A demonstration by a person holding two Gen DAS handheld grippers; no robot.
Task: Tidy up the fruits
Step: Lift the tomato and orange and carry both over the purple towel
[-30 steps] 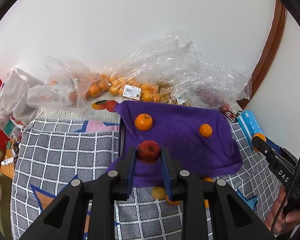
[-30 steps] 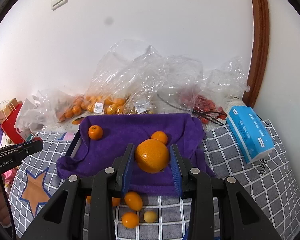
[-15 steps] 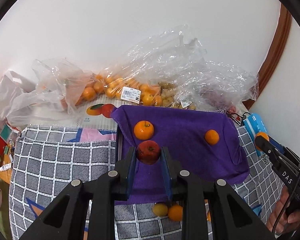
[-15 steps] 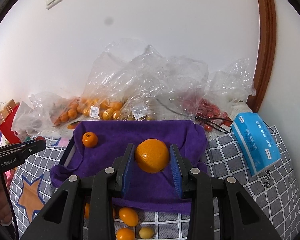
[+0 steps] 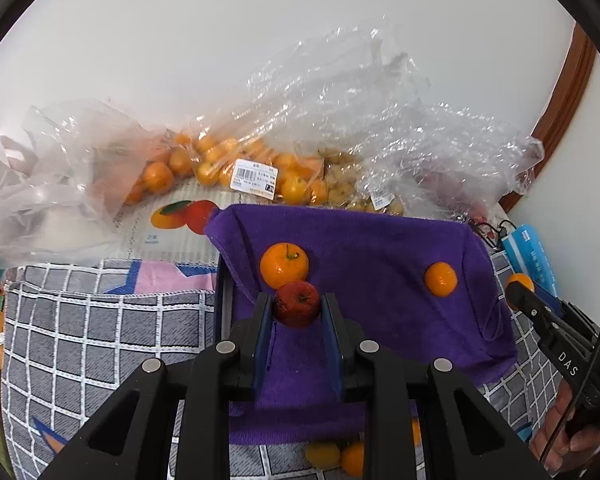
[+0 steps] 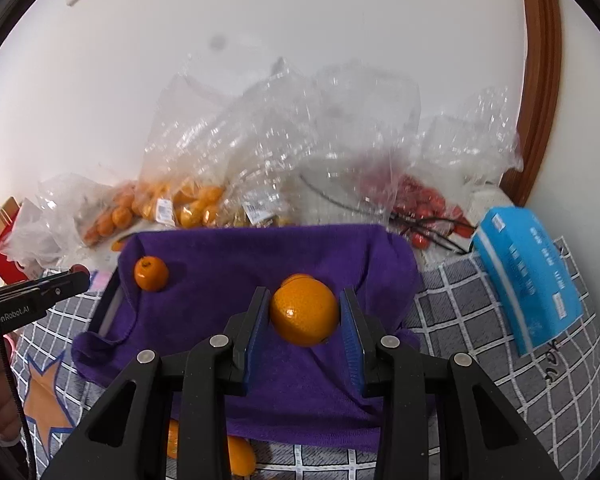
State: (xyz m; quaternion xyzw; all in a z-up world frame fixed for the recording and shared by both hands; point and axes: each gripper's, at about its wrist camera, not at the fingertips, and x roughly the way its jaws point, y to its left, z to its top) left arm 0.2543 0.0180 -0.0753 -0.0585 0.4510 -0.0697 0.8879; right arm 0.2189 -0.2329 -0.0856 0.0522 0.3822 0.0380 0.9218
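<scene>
My left gripper [image 5: 296,310] is shut on a small red apple [image 5: 297,304] and holds it over the purple cloth [image 5: 380,248], just in front of a stemmed tangerine [image 5: 284,265]. A second tangerine [image 5: 441,279] lies on the cloth to the right. My right gripper [image 6: 304,310] is shut on a large orange [image 6: 304,308] above the cloth's middle [image 6: 240,264]; a small tangerine [image 6: 296,279] peeks out behind it and another tangerine [image 6: 151,273] lies at the cloth's left.
Clear plastic bags of oranges [image 5: 220,164] and red fruit [image 6: 420,204] pile up against the wall. A blue tissue pack [image 6: 528,276] lies on the right. Loose small oranges [image 5: 340,456] sit on the grey checked blanket [image 5: 80,340] in front of the cloth.
Both grippers have moved forward over the purple cloth with their fruit. The red apple now sits close to the stemmed tangerine; the loose oranges have slid to the frames' bottom edges.
</scene>
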